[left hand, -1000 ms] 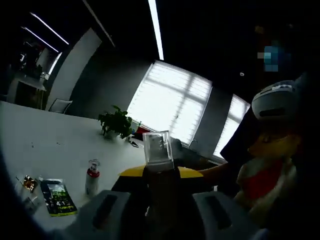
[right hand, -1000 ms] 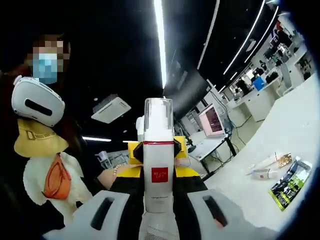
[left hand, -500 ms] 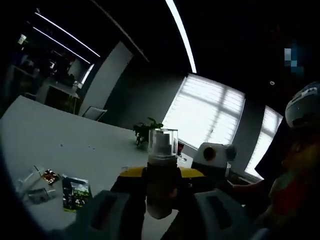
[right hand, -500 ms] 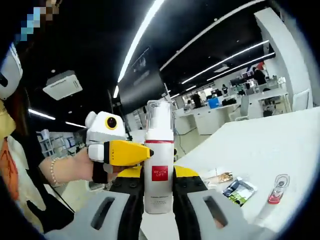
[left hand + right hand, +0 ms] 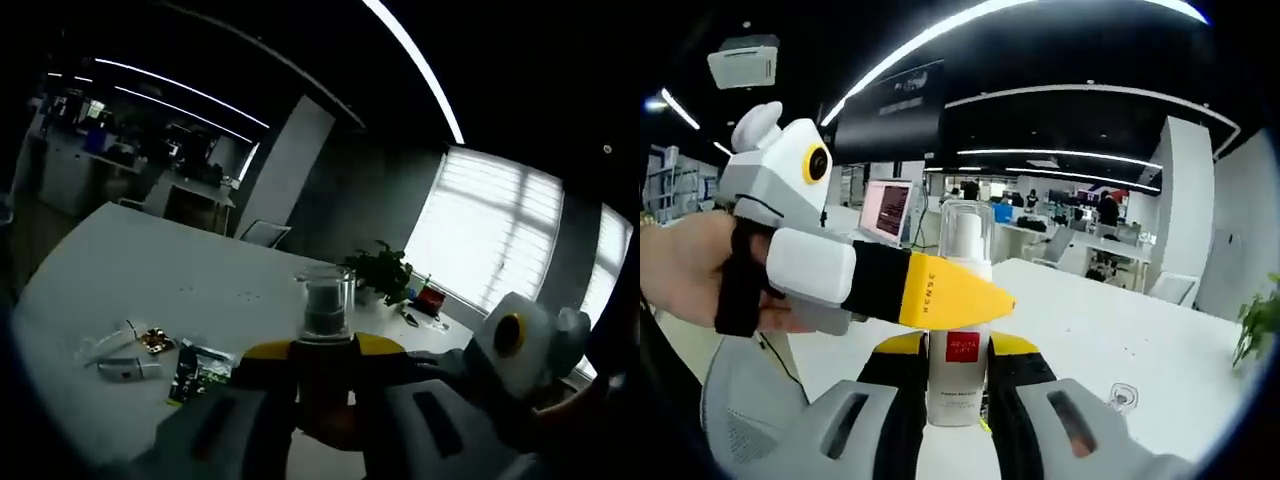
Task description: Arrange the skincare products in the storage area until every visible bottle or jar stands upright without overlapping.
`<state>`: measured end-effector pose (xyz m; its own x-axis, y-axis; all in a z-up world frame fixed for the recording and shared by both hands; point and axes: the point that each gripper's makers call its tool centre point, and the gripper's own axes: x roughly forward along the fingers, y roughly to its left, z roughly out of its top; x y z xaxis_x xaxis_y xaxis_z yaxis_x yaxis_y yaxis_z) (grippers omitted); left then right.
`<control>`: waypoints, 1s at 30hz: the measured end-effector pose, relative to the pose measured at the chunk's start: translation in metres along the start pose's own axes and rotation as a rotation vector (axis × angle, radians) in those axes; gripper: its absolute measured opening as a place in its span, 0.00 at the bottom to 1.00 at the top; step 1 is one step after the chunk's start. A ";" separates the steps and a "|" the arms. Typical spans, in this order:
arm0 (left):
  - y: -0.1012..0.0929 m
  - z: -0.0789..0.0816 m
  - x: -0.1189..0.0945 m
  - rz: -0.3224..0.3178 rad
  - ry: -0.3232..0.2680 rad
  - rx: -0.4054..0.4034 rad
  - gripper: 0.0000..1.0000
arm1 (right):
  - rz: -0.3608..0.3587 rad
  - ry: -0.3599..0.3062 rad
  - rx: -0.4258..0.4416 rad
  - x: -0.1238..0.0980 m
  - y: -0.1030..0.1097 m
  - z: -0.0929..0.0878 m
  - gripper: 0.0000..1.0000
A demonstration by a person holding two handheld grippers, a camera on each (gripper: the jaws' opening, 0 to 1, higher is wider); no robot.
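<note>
The broad white desk [image 5: 150,270] spreads below both tools, well under the raised bottle; a green potted plant [image 5: 385,272] stands at its far edge before the bright window.

The left tool [image 5: 970,300], white-bodied with yellow-tipped jaws, reaches across the right gripper view from a person's hand [image 5: 690,270] and crosses the bottle at its neck; whether its jaws are pinching the bottle cannot be told. The right tool [image 5: 958,400] is pressed on the lower body of the tall white pump bottle with a clear cap and a red label [image 5: 958,340], holding it upright in the air.

A dark green sachet [image 5: 190,368] and a small white tube [image 5: 125,370] lie loose on the desk near its close edge.

Over the last second both views have swung from a person's torso towards the open desk, while the bottle has stayed clamped and vertical. By this reading, the bottle is being carried to its standing place and has yet to be set down.
</note>
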<state>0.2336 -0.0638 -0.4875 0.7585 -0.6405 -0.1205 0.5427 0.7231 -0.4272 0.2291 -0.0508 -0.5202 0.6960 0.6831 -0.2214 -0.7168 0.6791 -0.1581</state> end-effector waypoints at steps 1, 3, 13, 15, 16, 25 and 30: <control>0.002 0.001 -0.002 -0.015 0.004 -0.013 0.16 | 0.049 -0.015 0.003 -0.001 0.005 0.001 0.22; 0.000 0.002 -0.004 -0.063 0.007 -0.037 0.16 | 0.096 -0.055 0.020 -0.006 0.006 0.005 0.22; -0.047 -0.006 -0.017 -0.404 0.145 0.137 0.16 | 0.487 -0.094 0.120 -0.039 0.024 0.007 0.26; -0.056 -0.003 -0.024 -0.499 0.161 0.199 0.16 | 0.570 -0.106 0.106 -0.047 0.030 0.012 0.26; -0.059 -0.003 -0.025 -0.522 0.169 0.225 0.16 | 0.596 -0.105 0.108 -0.050 0.032 0.013 0.25; -0.092 -0.006 -0.042 -0.715 0.219 0.336 0.16 | 0.840 -0.095 0.120 -0.076 0.049 0.025 0.21; -0.091 -0.007 -0.034 -0.692 0.228 0.395 0.16 | 0.755 -0.138 0.052 -0.066 0.044 0.024 0.20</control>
<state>0.1555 -0.1092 -0.4508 0.1380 -0.9801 -0.1427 0.9789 0.1569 -0.1309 0.1525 -0.0600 -0.4895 0.0200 0.9915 -0.1284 -0.9991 0.0246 0.0346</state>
